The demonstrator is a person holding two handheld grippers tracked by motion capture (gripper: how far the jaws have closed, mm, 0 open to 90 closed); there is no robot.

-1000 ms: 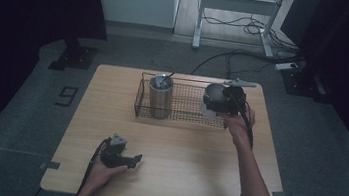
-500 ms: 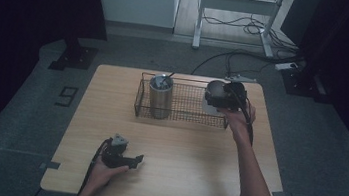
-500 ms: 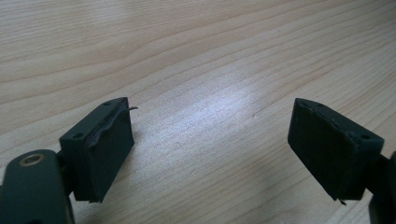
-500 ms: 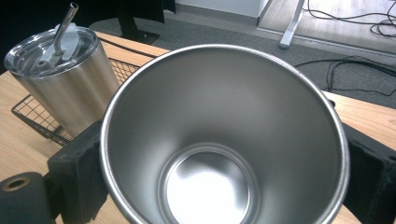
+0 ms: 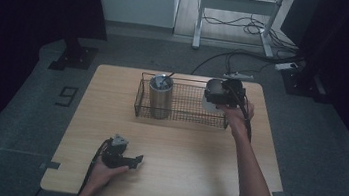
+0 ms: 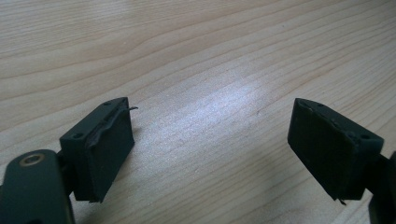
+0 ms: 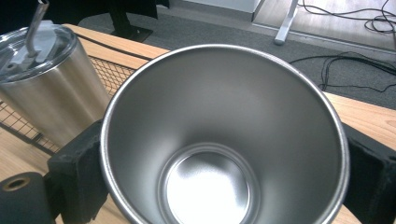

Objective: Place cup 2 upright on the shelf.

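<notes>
An open steel cup (image 7: 219, 116) sits between the jaws of my right gripper (image 7: 219, 182), which is shut on its sides. From above, the right gripper (image 5: 215, 97) holds the cup (image 5: 209, 104) over the right end of a wire basket (image 5: 183, 110) at the back of the table. A lidded steel tumbler (image 5: 159, 96) with a straw stands upright in the basket's left end; it also appears beside the cup as the tumbler (image 7: 44, 84). My left gripper (image 5: 127, 160) rests near the table's front left. Its jaws stand wide apart over bare wood, the left gripper (image 6: 210, 144) holding nothing.
The wooden table (image 5: 182, 179) has free room across its middle and front right. Behind it lie a grey floor, cables (image 5: 238, 55) and a metal stand's legs (image 5: 198, 35). The right forearm (image 5: 249, 172) crosses the table's right side.
The right gripper with the cup has shifted slightly left and toward the back over the basket's right end. The left gripper has stayed put.
</notes>
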